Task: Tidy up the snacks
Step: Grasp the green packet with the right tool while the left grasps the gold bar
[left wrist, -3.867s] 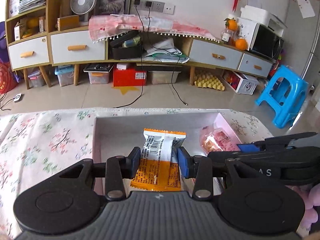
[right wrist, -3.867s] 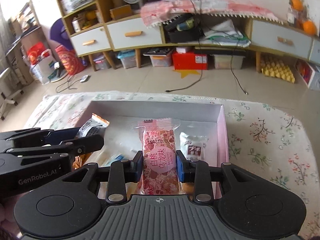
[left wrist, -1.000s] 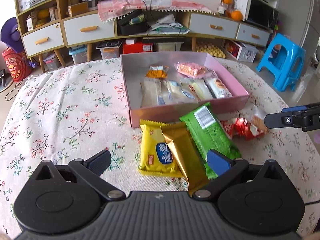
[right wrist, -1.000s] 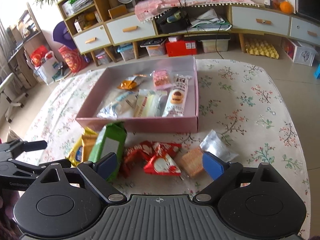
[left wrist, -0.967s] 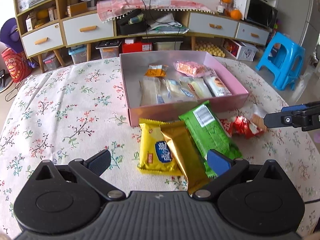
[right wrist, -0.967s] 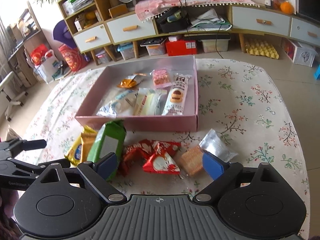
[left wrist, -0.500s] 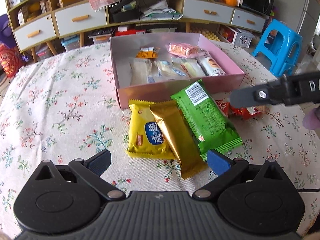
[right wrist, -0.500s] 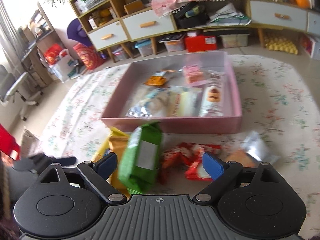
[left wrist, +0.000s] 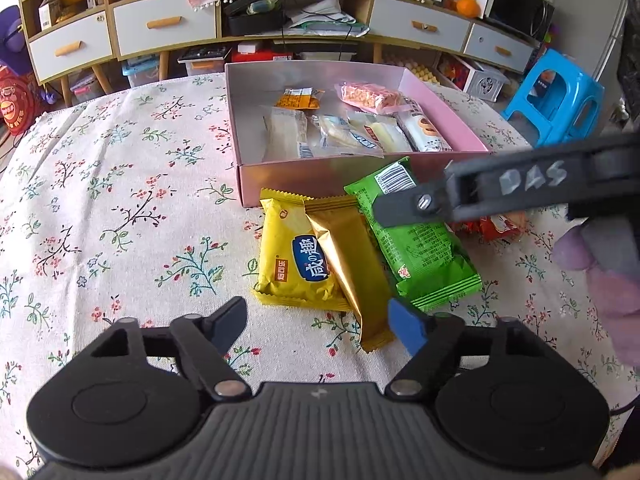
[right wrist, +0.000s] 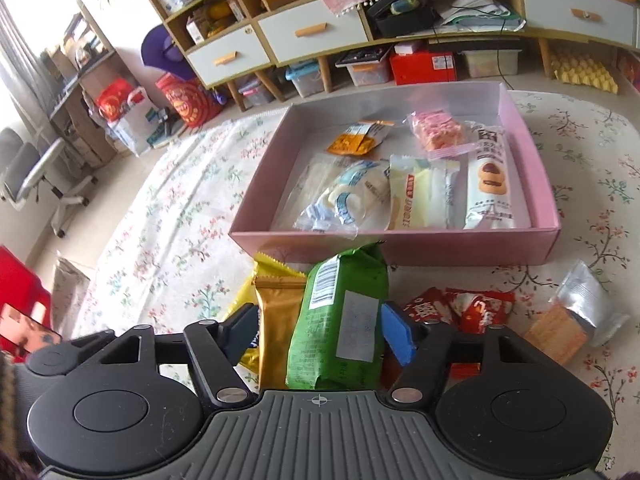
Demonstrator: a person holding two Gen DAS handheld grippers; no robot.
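Partly hiding the red packets (right wrist: 460, 308), the right gripper (right wrist: 316, 330) fingers close around the unpinched green packet (right wrist: 344, 320).

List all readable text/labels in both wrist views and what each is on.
"DAS": handwritten on the right hand-held gripper.
"咸の趣": blue oval on the yellow snack pack.
Green snack pack: barcode and fine print, too small to read.
Red packets: large character, blurred.
Brown-cookie pack in the pink box: print too small to read.
Orange packet: unreadable.
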